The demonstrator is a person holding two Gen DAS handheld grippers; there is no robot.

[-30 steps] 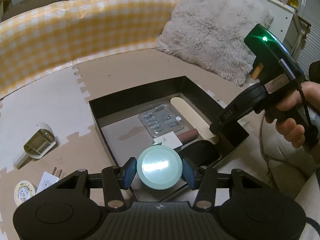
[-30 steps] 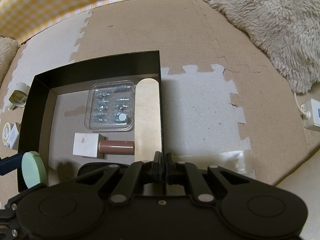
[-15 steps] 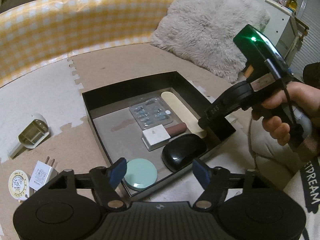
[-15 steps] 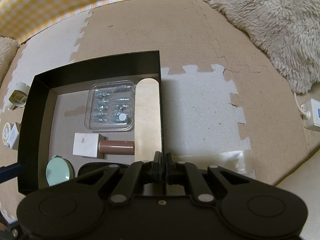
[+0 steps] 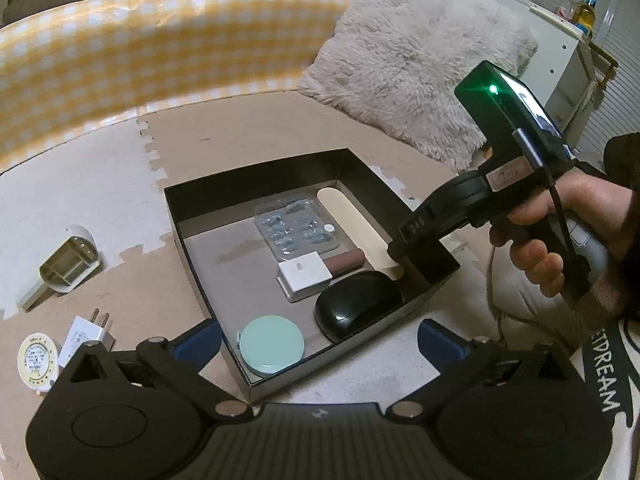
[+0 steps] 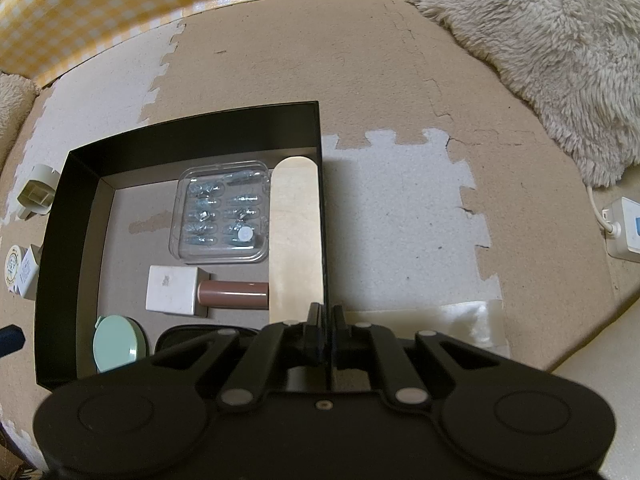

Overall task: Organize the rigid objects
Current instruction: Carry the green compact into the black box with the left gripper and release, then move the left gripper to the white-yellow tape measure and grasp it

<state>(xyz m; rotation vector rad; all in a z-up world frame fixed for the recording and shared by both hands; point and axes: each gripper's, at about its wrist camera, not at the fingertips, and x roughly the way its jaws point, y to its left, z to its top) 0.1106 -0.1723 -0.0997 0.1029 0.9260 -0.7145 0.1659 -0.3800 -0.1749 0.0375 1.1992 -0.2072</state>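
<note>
A black open box stands on the foam mat. Inside lie a clear blister pack, a wooden stick, a white block, a brown tube, a black oval case and a round mint-green case in the near corner. My left gripper hovers over the box's near edge. Its jaws are opening wide, with nothing between them. My right gripper is shut on the box's right wall, and a hand holds it in the left wrist view.
On the mat left of the box lie a white plug adapter, a small round tin and a beige plastic holder. A fluffy cushion and yellow checked cloth lie behind. A power strip sits far right.
My left gripper let go of the mint-green case, which now lies in the box's near corner, and its jaws spread wide. The right gripper stayed pinched on the box wall.
</note>
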